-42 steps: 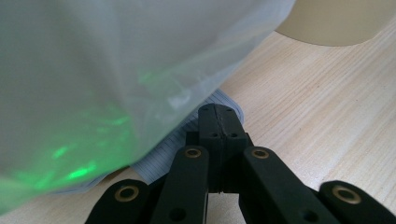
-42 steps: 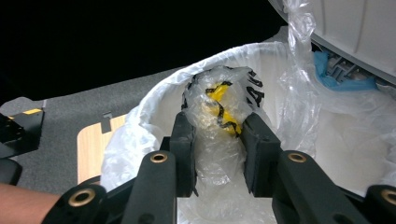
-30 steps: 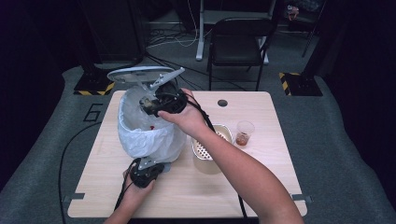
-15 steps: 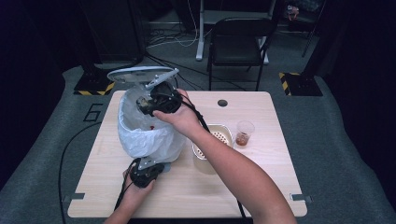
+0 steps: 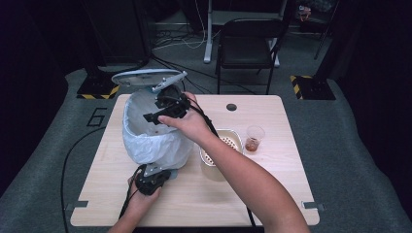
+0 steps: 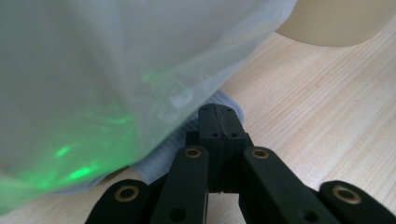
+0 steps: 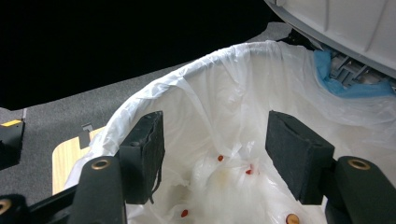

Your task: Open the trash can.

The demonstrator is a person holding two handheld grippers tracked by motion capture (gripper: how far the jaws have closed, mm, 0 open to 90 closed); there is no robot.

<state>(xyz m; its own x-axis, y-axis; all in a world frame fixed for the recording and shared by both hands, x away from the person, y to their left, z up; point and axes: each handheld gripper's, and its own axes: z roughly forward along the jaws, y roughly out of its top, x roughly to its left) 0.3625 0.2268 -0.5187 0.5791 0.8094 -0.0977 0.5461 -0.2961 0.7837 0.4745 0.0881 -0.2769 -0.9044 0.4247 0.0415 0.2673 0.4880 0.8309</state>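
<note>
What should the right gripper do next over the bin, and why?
Probably lift the right gripper back out of the lined bin toward the beige tub. Its jaws have just been opening and nothing sits between them, small red bits lie in the liner below, and the left gripper is shut at the bin's base.
</note>
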